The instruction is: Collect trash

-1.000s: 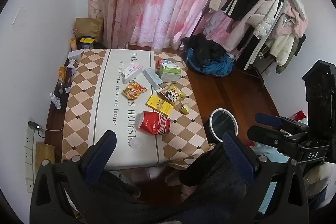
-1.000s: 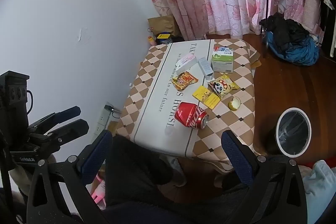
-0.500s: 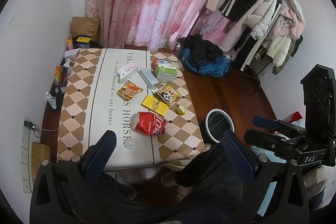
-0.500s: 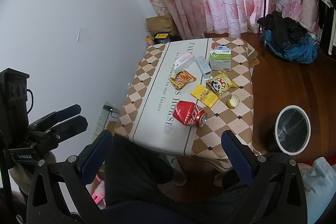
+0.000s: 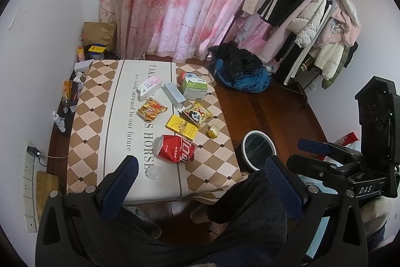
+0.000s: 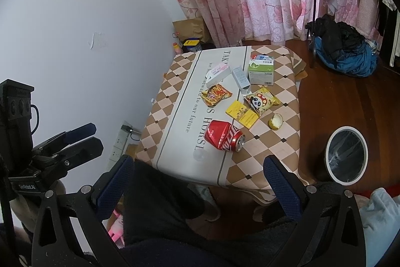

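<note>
Trash lies on a low table with a checkered cloth: a crushed red can, a yellow box, a panda snack bag, an orange snack bag, a green-white carton, white boxes and a bit of peel. A white-rimmed bin stands on the floor to the table's right. My left gripper and right gripper hang open over a person's dark-clad lap, short of the table's near edge, holding nothing.
A clear lid lies near the table's front edge. A heap of dark and blue clothes and a clothes rack are at the back right. Pink curtains hang behind. A wall, sockets and small bottles line the left side.
Both views have drifted only slightly; the table sits a little farther left in the left wrist view. Nothing was picked up or moved.
</note>
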{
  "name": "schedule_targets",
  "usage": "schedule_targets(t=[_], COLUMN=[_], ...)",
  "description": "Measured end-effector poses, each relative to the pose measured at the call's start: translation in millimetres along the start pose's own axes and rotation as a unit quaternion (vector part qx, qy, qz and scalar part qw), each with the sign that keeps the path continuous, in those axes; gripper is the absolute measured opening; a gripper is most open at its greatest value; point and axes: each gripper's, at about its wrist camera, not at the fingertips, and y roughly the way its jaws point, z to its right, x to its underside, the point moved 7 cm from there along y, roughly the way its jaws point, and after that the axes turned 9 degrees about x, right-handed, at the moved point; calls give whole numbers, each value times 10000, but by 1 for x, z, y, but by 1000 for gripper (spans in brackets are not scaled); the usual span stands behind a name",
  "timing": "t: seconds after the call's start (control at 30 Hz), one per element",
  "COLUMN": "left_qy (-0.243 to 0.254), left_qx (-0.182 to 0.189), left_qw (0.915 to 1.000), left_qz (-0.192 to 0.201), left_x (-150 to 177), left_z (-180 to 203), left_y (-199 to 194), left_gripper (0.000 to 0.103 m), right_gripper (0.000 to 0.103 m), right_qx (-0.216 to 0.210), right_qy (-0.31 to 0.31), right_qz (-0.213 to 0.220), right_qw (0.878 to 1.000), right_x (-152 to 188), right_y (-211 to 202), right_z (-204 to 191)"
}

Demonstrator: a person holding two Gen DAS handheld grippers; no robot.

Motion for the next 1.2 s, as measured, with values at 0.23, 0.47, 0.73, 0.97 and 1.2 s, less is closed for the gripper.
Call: schedule_targets(t=[0.23, 0.47, 0.73, 0.97, 1.2], left_qy=[-4, -2, 5, 6, -5], left_qx=[5, 0, -3, 6, -5], left_qw=[10000, 10000, 10000, 10000, 10000], left_qz=[2, 1, 2, 1, 15], left_x=[-1, -1, -3, -4, -4], left_z=[1, 1, 0, -1, -2], left_y=[-1, -1, -2, -3, -3], left_gripper=[103, 103, 103, 103, 103], right_gripper=[103, 103, 103, 103, 103], right_qx=[6, 6, 3, 17, 27], right_qy=[-7, -12, -22, -23, -38], right_qz=[0, -4, 0, 6, 29], right_qw=[10000, 10000, 10000, 10000, 10000], right_x=[-1, -2, -3, -2, -8], right_y=[0, -1, -1, 0, -3], right_z=[0, 0, 0, -2, 0])
